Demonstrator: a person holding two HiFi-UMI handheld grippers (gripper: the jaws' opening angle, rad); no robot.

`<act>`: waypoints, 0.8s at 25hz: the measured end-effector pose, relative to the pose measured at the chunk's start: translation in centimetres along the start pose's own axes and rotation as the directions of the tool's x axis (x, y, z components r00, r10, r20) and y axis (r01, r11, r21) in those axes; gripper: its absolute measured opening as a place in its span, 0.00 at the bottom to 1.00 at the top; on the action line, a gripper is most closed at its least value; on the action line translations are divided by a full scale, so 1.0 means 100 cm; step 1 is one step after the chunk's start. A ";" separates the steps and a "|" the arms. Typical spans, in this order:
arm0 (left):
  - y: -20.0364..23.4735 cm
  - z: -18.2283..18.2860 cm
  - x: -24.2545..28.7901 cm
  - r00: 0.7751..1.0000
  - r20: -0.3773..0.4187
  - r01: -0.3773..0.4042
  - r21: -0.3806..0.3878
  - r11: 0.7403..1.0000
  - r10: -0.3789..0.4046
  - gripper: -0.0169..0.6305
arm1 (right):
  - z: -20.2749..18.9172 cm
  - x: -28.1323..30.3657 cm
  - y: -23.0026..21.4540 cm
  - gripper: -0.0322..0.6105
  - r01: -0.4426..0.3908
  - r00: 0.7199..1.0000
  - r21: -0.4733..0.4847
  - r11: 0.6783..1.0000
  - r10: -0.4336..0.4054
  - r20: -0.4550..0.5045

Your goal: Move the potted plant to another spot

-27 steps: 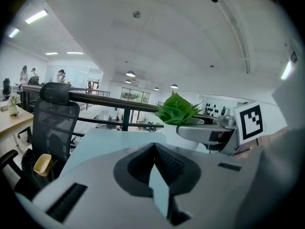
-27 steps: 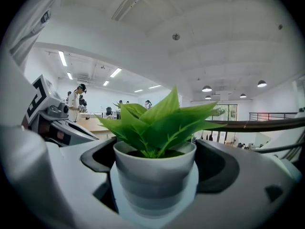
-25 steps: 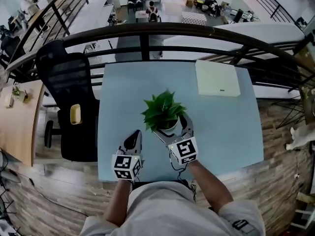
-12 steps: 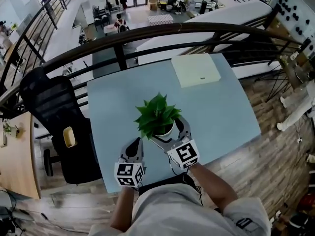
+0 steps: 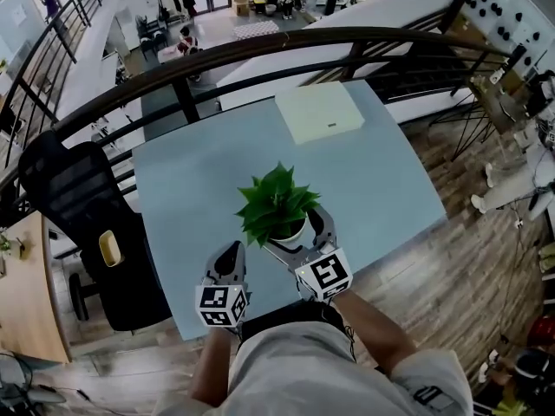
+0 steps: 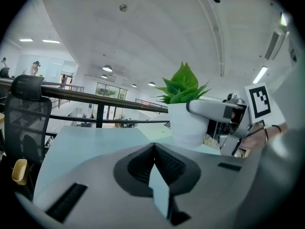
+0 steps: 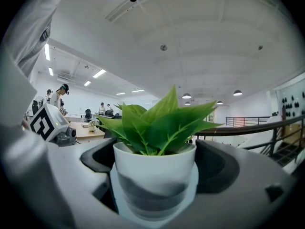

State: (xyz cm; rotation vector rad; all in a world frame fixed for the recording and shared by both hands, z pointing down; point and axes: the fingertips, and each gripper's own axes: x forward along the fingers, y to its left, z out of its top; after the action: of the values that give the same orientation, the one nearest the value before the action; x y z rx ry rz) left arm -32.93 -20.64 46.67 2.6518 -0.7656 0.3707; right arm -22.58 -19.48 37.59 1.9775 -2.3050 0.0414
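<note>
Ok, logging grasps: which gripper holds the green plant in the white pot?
The right gripper, jaws on the white pot; the left gripper is shut, empty.

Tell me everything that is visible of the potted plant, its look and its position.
The potted plant is a small bunch of pointed green leaves in a plain white round pot that tapers slightly toward its base and looks smooth, like ceramic or plastic. It is upright, near the front edge of the pale blue table. The right claw holds it, one jaw on each side of the pot. Whether its base rests on the table I cannot tell.
</note>
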 end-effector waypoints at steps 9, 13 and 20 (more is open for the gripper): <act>-0.076 0.001 0.031 0.998 -0.013 0.058 0.040 0.998 -0.057 0.05 | 0.013 -0.058 -0.048 0.85 0.045 0.998 -0.006 0.999 -0.045 0.038; -0.076 -0.002 0.035 0.995 -0.028 0.100 0.054 0.994 -0.099 0.05 | 0.014 -0.058 -0.045 0.85 0.081 0.996 0.001 0.997 -0.081 0.045; -0.116 -0.008 0.048 0.986 -0.048 0.163 0.096 0.982 -0.159 0.05 | 0.010 -0.100 -0.070 0.85 0.148 0.988 -0.006 0.989 -0.147 0.053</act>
State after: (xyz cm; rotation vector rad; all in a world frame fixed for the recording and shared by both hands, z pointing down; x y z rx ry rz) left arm -22.73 -13.35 45.99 2.7664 -0.5286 0.4273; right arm -14.27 -10.78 35.26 2.1628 -2.1769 -0.0341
